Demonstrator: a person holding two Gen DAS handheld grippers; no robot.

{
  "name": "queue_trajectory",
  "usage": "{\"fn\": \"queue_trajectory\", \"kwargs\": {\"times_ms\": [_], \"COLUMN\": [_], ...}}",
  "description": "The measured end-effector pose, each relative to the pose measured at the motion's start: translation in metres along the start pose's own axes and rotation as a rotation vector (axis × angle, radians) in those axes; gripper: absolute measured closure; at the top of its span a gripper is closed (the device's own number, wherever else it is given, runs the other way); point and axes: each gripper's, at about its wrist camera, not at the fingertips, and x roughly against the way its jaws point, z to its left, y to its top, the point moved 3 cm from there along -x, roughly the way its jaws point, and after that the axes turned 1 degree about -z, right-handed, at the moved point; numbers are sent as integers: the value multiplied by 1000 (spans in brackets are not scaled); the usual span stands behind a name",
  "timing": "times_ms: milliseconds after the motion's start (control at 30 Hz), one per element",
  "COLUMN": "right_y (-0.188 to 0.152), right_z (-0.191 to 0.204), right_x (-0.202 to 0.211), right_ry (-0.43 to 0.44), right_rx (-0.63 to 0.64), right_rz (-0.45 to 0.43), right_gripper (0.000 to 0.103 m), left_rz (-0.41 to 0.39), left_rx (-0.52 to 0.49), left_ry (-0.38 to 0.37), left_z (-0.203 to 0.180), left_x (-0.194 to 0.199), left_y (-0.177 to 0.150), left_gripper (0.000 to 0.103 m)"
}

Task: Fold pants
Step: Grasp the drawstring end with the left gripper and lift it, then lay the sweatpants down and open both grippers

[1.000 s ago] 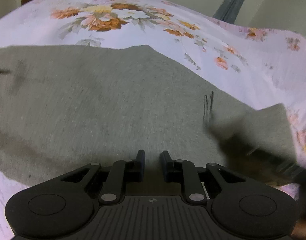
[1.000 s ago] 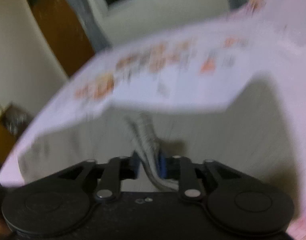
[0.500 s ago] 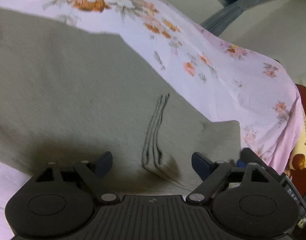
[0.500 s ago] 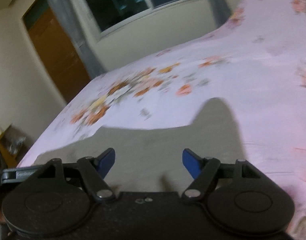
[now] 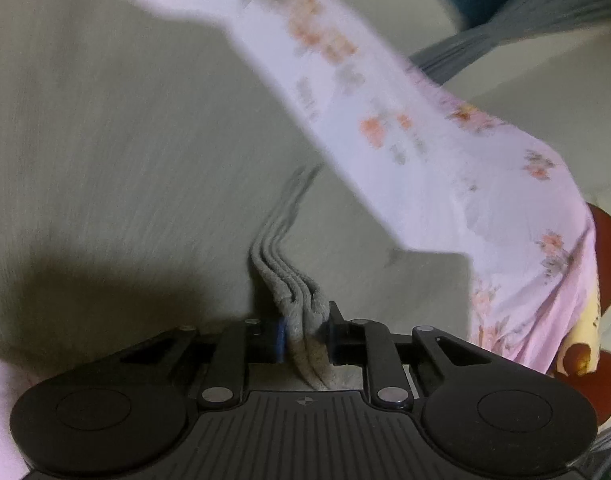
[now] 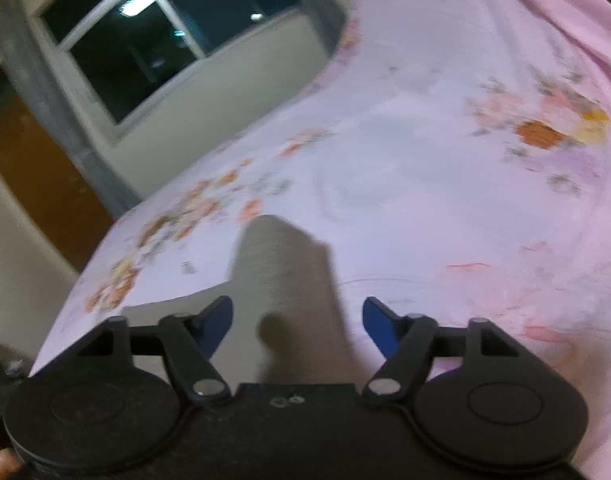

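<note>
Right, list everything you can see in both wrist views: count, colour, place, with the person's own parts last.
pants: one pair, grey, spread on the bed; a bunched stack of layers rises from them.
bedsheet: one, pale pink with orange flowers, under the pants.
window: one, dark panes, far wall in the right wrist view.
curtain: one, grey, upper right of the left wrist view.
door: one, brown, beside the window.
left gripper: one, black with blue pads, shut on the bunched pants layers.
right gripper: one, black with blue pads, jaws closing with nothing gripped, above a pants edge.
fingertip: one, bottom left corner of the right wrist view.
</note>
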Motion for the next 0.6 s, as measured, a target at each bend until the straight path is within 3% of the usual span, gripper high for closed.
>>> {"fn": "queue_trajectory", "kwargs": {"times_ms": [67,133,233,333,433,533,600], "right_y": [1,2,-4,-20,-45,-51,-48], "right_z": [0,8,27,48,56,60,60], "right_x": [-5,-9,-14,-28,-49,-48,-45], "right_ry": [-28,-28,-2,11,-28,-32,-19], "right_rx": [23,55,117,202,293,355,346], "right_rz": [12,21,38,96,207,212,216], "right_gripper": [66,68,68,68,68,68,67], "left_rz": [-64,-135,-192,-139,-20,-37,-65], "left_rx": [-59,-129,-219,-253,-245,-235,-280], "left_ry": [-32,-53,-20,82,210,200,238], "left_z": [-15,-27,-27,-2,28,29,22], "left_x": [21,49,74,65,34,40,48], "left_y": [8,19,27,18,3,5,10], "left_gripper": [84,84,84,84,83,75,62]}}
